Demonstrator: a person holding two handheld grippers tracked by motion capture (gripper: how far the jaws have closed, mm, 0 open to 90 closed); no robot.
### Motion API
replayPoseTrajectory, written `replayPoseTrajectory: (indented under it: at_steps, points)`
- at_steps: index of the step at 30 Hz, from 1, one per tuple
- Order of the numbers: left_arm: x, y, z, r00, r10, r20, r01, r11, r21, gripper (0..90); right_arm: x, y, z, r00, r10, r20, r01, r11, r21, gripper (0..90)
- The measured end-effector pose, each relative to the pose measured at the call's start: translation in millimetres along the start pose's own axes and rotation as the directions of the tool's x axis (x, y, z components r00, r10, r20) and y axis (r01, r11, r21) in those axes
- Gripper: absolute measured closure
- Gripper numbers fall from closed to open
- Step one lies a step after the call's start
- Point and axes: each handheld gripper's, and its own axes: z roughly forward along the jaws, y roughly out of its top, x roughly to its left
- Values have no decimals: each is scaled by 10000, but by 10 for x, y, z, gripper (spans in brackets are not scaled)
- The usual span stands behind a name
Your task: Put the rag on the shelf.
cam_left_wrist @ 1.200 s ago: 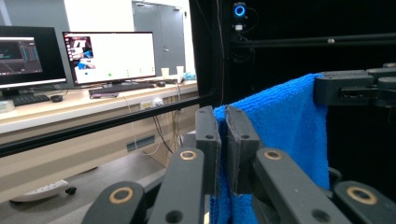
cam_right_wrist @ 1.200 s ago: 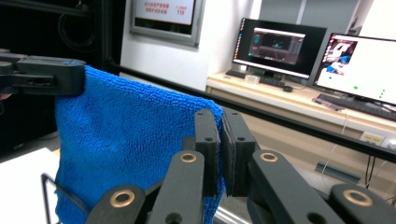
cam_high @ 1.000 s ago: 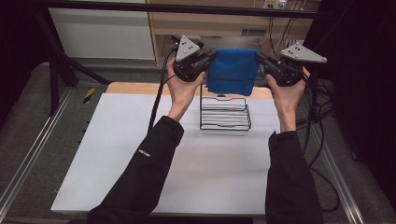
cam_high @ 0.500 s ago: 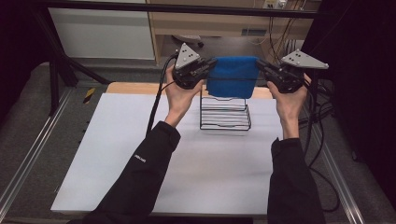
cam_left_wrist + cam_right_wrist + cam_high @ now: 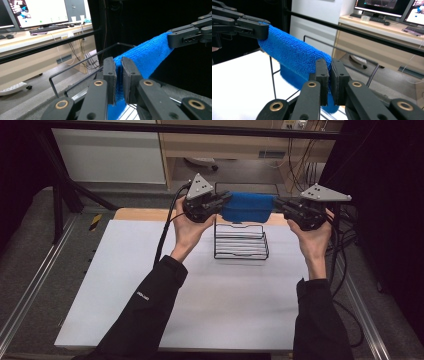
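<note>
A blue towel (image 5: 248, 207) was held stretched between the two grippers, above the back rail of a black wire rack (image 5: 241, 241). Its one end was clamped in the left gripper (image 5: 223, 201), whose jaws were closed on the cloth after having just eased open a little, with the towel between them. Its other end was pinched in the right gripper (image 5: 278, 204), whose jaws were pressed tight on the fabric. In the left gripper view the towel (image 5: 147, 53) was seen running from the near jaws across to the other gripper (image 5: 172, 37). In the right gripper view it (image 5: 294, 56) sagged slightly in the middle, above the rack's thin upright wire (image 5: 272, 72).

The rack was set on a white table (image 5: 150, 270), near the far edge and somewhat right of the middle. In front of the rack, toward the person, a broad bare stretch of tabletop was left open, and room was also left on both sides of the rack. Behind the rack, a strip of wooden edge (image 5: 145, 214) was seen, and past it a black bar (image 5: 200, 127) crossed the scene. A dark floor lay around the table, and cables (image 5: 345, 265) hung to the right of the rack. Beyond the rack, a desk with monitors (image 5: 37, 11) was visible.
</note>
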Motion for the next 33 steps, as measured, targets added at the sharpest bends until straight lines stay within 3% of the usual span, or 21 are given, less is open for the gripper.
replayPoseTrajectory:
  at_steps: [8, 13, 19, 26, 29, 33]
  points:
    - [-43, -120, -6, 9998, 90, 154, -101, 9970, 766, 802, 24, -79, -3, 9995, -195, -248, 208, 9984, 534, 856]
    - [-42, -112, -45, 9993, -10, 384, -30, 9945, 1047, 792, 30, -138, 20, 9992, -248, -306, 269, 9973, 682, 854]
    - [12, 39, -148, 9967, -608, 532, 556, 9939, 951, 749, 34, -181, 43, 9992, -253, -319, 274, 9972, 691, 854]
    - [61, 164, -152, 9916, -1174, 535, 1119, 9890, 964, 806, 41, -210, 42, 9987, -364, -351, 389, 9966, 729, 852]
    - [53, 148, -117, 9903, -1233, 634, 1141, 9846, 1326, 857, 40, -226, 49, 9984, -425, -383, 454, 9959, 788, 851]
    - [14, 58, -45, 9903, -1109, 833, 903, 9714, 2194, 894, 38, -240, 55, 9982, -431, -422, 463, 9960, 764, 848]
